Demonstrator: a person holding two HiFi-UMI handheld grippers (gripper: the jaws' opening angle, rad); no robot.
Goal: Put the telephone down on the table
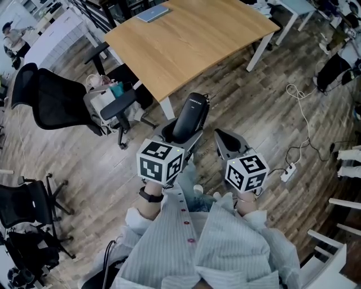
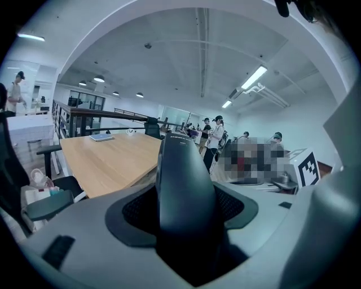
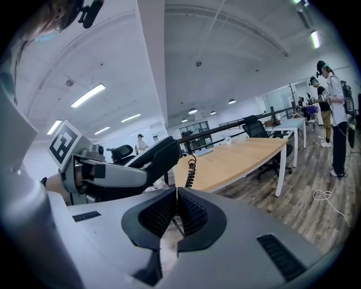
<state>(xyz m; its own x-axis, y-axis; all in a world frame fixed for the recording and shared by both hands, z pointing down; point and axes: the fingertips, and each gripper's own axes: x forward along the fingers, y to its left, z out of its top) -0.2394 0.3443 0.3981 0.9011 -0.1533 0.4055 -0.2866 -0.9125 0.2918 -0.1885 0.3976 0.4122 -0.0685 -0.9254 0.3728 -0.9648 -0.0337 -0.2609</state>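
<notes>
Telephone point(image 1: 190, 117) sits upright in my left gripper point(image 1: 180, 138), not yet on the table. The jaws stand apart by the handset's width and pinch its lower body from both sides. In the left gripper view the dark handset point(image 2: 183, 186) rises out of the gripper point(image 2: 183, 210), its top end pointing toward the table. A coiled cord point(image 3: 190, 172) hangs from it in the right gripper view.

My right gripper point(image 1: 227, 142) is just beside the left, on its right, and apart from the telephone. Its pads point(image 3: 192, 214) are pressed together on each other and grip nothing. That view looks past my left gripper and the handset point(image 3: 152, 155) to the table.

Under both grippers is wood floor point(image 1: 242, 107). A thin cable point(image 1: 299, 113) loops over it to my right and runs to a power strip point(image 1: 288, 173), well apart from the grippers.

The table's point(image 1: 225, 34) near corner, with its white leg point(image 1: 167, 108), lies just beyond the handset's top end. The near edge runs from there away to the right. I cannot tell how high the handset is above the top. The wood top is open from the near edge across most of its width. A flat grey laptop point(image 1: 152, 12) lies close to the far edge.

Left of the near corner a black chair point(image 1: 56, 101) with bags point(image 1: 104, 93) on it stands close to the table's left edge.
</notes>
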